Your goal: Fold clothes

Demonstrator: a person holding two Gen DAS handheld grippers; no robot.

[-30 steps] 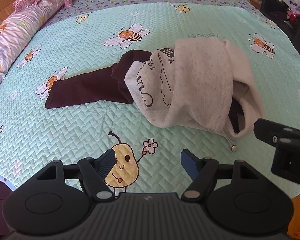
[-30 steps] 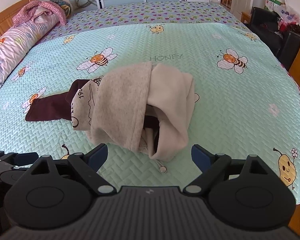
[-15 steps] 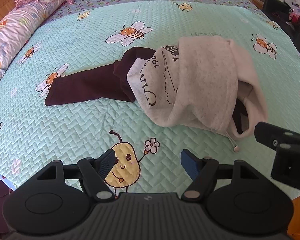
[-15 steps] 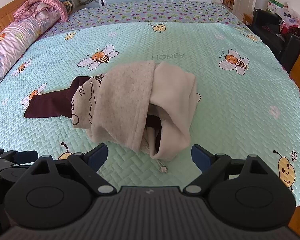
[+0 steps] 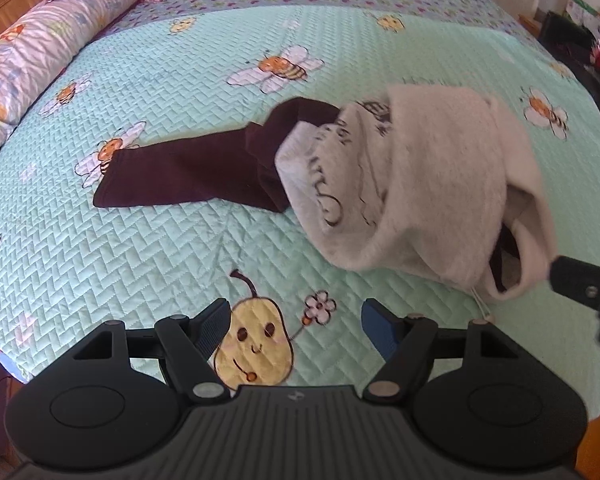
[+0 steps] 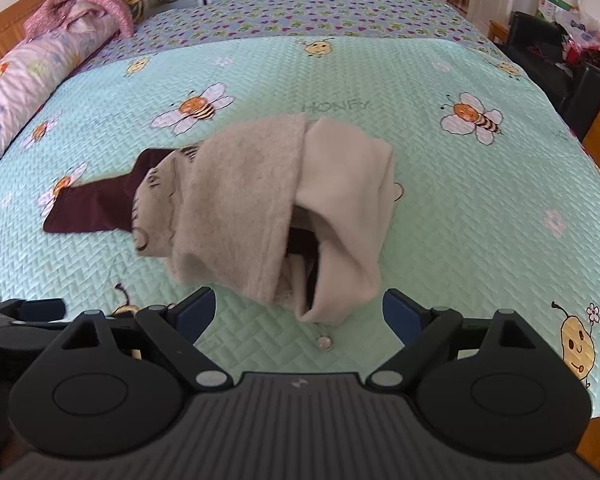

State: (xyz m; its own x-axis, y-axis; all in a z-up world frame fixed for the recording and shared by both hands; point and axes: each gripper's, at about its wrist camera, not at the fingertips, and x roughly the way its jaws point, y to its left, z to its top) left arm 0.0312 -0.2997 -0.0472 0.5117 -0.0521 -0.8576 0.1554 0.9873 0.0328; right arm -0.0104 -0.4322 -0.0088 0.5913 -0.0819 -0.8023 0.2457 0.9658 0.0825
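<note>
At the far left we see a rolled quilt [image 6: 18, 80] lying along the bed's edge, with a pink garment [image 6: 80, 10] heaped on its far end. The mint bee-print bedspread [image 6: 460, 208] covers the rest. Our left gripper [image 5: 296, 322] hovers near the bedspread's near edge with its jaws spread and nothing between them, above a printed pear figure [image 5: 254, 346]. Beyond it a dark maroon sleeve [image 5: 188, 168] stretches left from the crumpled beige sweatshirt [image 6: 260, 200], which lies mid-bed; its lettering is folded and we cannot read it. A drawstring tip [image 6: 324, 342] rests just before the heap. Our right gripper [image 6: 300, 312] hangs released just near of the sweatshirt's opening, empty. At the far right, dark furniture [image 6: 548, 56] stands beside the bed, partly cut off.
</note>
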